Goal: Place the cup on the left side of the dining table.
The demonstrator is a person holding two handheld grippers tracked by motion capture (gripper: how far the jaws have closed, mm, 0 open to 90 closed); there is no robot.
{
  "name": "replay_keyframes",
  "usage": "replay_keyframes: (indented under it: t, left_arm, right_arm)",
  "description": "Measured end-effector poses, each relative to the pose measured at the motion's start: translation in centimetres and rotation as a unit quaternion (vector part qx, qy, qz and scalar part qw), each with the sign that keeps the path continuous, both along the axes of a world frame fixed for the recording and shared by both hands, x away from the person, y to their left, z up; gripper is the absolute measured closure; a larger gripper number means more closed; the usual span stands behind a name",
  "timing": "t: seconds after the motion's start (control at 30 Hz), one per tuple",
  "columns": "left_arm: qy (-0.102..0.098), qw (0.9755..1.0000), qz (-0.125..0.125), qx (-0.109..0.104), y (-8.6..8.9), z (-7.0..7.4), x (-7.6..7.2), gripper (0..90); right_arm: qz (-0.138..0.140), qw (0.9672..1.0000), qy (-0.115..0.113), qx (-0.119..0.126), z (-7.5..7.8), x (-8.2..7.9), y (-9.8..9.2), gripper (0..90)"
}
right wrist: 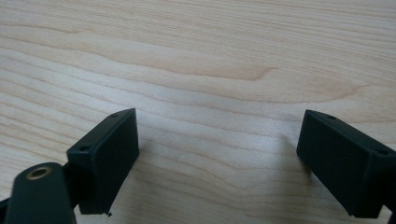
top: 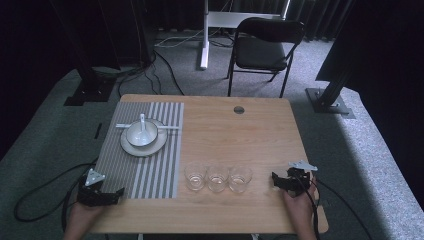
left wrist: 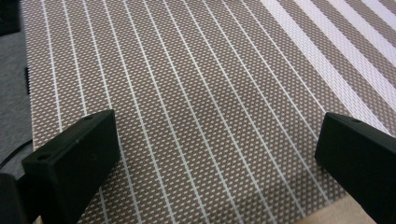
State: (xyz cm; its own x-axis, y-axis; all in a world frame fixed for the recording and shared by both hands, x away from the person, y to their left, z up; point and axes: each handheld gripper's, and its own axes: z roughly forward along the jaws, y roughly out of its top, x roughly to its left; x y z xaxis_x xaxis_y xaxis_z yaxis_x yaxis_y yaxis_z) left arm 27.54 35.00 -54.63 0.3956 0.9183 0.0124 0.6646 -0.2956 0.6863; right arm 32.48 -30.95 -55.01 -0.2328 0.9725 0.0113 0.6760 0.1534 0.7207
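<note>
A striped grey and white placemat (top: 150, 165) covers the left part of the wooden table (top: 235, 135). On its far half rests a white plate (top: 131, 147) carrying a white bowl (top: 141, 134) with a spoon in it. Three empty clear glasses (top: 217, 178) stand in a row near the front middle. My left gripper (top: 119, 192) lies at the front left corner, open, its jaws wide over the placemat (left wrist: 196, 93). My right gripper (top: 274, 178) rests at the front right, open over bare wood (right wrist: 215, 70), just right of the glasses.
A dark round grommet hole (top: 239, 109) sits near the table's far edge. Beyond the table stand a black folding chair (top: 265, 47) and a white stand leg (top: 204, 35). Cables (top: 40, 200) trail over the grey carpet from both grippers.
</note>
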Motion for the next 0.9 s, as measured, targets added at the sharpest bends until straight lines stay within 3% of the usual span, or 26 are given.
replay_keyframes:
  t: [0.13,0.7,0.9]
  left_arm:
    - [0.001,0.9998,-0.02,-0.001,0.4,0.02,-0.03,0.3]
    - [0.005,0.9995,-0.032,0.002,0.57,0.11,0.04,0.3]
    - [0.002,0.999,-0.042,-0.011,0.69,0.5,-0.08,0.4]
  right_arm:
    - [0.0,1.0,0.0,0.0,0.0,0.0,0.0,12.3]
    - [0.0,1.0,0.0,0.0,0.0,0.0,0.0,12.3]
    - [0.0,1.0,0.0,0.0,0.0,0.0,0.0,12.3]
